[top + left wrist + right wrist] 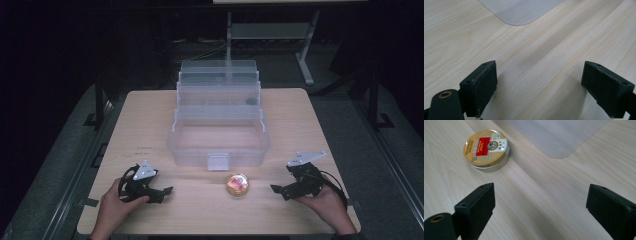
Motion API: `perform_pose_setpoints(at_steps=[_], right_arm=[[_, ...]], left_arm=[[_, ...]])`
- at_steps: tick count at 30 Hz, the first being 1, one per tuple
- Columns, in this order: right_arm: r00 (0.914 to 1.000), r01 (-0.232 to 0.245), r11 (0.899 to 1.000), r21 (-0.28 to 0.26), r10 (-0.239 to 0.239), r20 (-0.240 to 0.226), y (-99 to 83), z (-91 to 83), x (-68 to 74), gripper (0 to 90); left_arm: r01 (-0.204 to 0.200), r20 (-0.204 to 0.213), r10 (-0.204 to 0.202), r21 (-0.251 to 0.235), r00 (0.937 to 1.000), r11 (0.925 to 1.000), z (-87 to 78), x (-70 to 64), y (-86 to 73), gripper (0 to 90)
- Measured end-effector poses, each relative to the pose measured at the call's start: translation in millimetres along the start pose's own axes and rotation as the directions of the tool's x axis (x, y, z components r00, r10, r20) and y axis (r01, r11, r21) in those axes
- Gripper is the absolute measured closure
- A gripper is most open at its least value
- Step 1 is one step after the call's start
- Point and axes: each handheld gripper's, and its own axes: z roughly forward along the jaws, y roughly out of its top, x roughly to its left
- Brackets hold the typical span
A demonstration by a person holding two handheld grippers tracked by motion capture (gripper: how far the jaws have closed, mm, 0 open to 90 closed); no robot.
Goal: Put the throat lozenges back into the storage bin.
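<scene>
A clear plastic tiered box (219,120) stands open in the middle of the table, its trays stepped back. In front of it lies a small round tin (237,184) with a gold, red and white lid (486,148). My left gripper (162,193) rests near the front left of the table, open, with bare wood between its jaws (539,87). My right gripper (278,190) sits at the front right, also open and holding nothing (540,210). The tin lies between the two grippers, closer to the right one, touching neither.
The wooden table (150,115) ends close behind both hands. A corner of the clear box (521,11) shows ahead of the left jaws, and another corner (559,137) ahead of the right jaws. A metal stand (305,55) rises behind the table in the dark.
</scene>
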Motion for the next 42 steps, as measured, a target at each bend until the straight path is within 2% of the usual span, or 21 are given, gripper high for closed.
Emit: perform_pose_setpoints(at_steps=[22,42], right_arm=[[0.9969,0.066,0.998,0.018,-0.065,-0.044,25.7,10.9,12.4,8.1],[0.9878,0.131,0.990,0.056,-0.125,-0.092,48.3,25.9,27.6,7.7]], left_arm=[[0.000,0.000,0.000,0.000,1.0000,1.0000,0.0,0.0,0.0,12.3],[0.003,0.000,-0.003,-0.003,1.0000,1.0000,0.2,-0.2,0.0,12.3]])
